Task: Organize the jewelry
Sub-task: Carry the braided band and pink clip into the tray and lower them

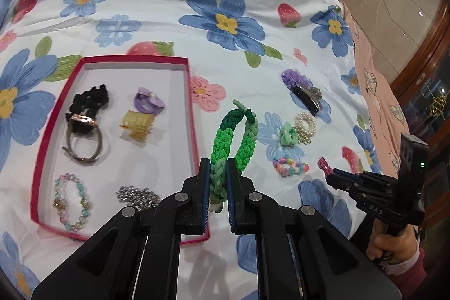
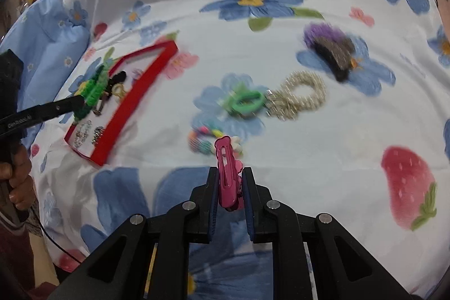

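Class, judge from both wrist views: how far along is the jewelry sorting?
Done: the red tray already holds six pieces, including a watch and a beaded bracelet.
In hand: the left gripper grips the green braided band; the right gripper grips a pink hair clip.
Left: five pieces still on the cloth, among them the pearl scrunchie.

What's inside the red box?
Inside the red box: black scrunchie, watch, purple clip, yellow clip, beaded bracelet, silver chain partly hidden by the left gripper.
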`<act>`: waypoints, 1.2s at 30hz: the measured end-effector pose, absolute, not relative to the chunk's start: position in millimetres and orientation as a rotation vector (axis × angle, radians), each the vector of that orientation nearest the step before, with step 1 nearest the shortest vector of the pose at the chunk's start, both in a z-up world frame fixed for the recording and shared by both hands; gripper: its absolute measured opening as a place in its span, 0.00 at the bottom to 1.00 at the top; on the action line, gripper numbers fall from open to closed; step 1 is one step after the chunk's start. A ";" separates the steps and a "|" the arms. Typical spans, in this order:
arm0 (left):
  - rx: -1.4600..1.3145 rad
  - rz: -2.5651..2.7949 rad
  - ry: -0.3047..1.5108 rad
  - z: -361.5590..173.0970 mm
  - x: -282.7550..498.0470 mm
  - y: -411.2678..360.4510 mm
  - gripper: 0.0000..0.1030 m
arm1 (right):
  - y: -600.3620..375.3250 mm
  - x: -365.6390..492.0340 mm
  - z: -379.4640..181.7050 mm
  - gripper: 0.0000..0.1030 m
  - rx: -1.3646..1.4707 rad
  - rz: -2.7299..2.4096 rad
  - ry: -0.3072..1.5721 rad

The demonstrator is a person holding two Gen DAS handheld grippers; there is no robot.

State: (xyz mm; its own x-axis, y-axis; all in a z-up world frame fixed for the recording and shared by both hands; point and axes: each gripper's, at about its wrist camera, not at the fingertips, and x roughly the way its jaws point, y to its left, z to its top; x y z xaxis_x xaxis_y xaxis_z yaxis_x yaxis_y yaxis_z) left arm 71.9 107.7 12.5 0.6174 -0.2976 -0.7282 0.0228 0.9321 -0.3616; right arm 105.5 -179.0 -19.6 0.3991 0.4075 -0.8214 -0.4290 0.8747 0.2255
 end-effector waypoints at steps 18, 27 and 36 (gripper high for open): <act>-0.422 0.005 0.874 3.7 36.4 190.7 0.09 | -52.1 108.4 -0.9 0.16 0.015 0.800 0.968; -0.446 0.068 0.897 -12.3 32.3 217.3 0.09 | -12.7 117.6 -4.8 0.16 0.027 0.862 0.975; -0.447 0.117 0.944 -35.8 41.2 238.8 0.09 | 22.2 128.6 -23.5 0.16 -0.030 0.885 1.015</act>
State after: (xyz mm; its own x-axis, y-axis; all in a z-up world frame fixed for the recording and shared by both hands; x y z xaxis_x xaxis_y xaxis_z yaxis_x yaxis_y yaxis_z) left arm 41.2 238.8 -35.8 0.5879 -0.0954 -0.8033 -0.2891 0.9026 -0.3188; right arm 128.6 22.2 -23.5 0.2225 0.6278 -0.7459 -0.6536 0.6637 0.3636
